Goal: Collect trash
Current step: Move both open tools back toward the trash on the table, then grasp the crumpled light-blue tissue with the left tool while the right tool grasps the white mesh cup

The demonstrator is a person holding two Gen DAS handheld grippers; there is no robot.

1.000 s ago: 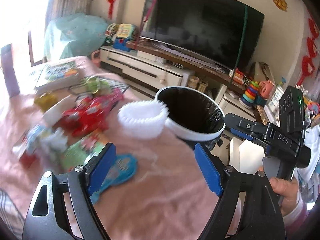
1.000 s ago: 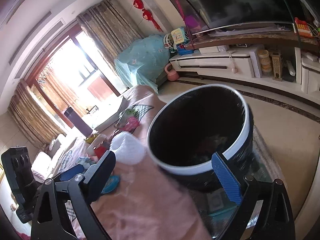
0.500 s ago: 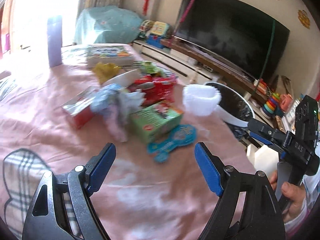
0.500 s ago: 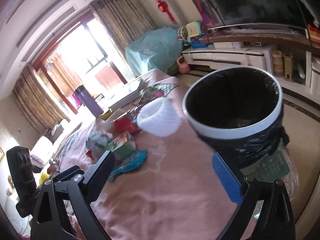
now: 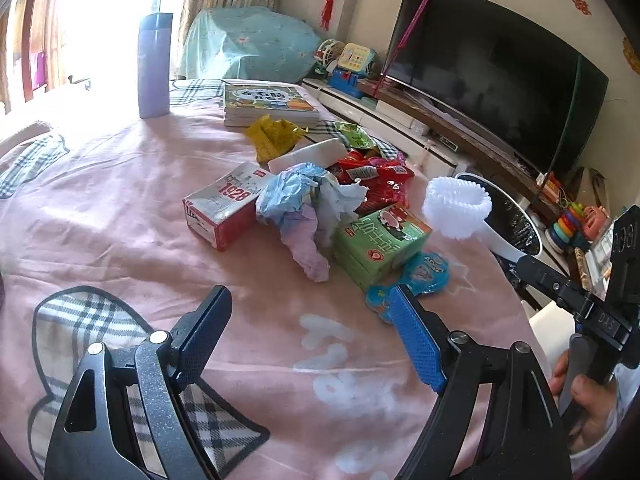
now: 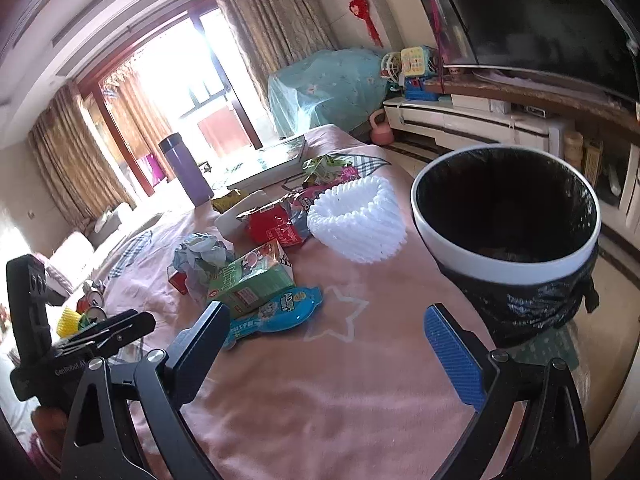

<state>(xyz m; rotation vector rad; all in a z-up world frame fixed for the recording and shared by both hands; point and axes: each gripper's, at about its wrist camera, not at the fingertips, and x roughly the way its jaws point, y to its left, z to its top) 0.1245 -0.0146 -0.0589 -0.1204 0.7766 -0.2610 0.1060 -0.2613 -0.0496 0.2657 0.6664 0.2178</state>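
The bin [image 6: 506,236], white-rimmed with a black liner, stands off the right edge of the table [image 5: 120,208]; something dark lies at its bottom (too dim to name). Just left of the bin sits a white foam net [image 6: 356,220], empty as far as can be seen.

The trash is heaped mid-table: a red-and-white box [image 5: 224,210], crumpled paper [image 5: 308,212], a green carton [image 5: 380,240], a blue wrapper [image 5: 416,280], red packets [image 5: 372,180] and a yellow wrapper [image 5: 274,136]. Farther off lie books [image 5: 268,104] and a purple flask [image 5: 154,66].

The left gripper [image 5: 312,340] hangs wide and empty over the near pink cloth; the right gripper [image 6: 332,344] is likewise wide, holding nothing.

Behind are a TV [image 5: 492,76] on a low cabinet, curtains [image 6: 280,28] and a bright window.
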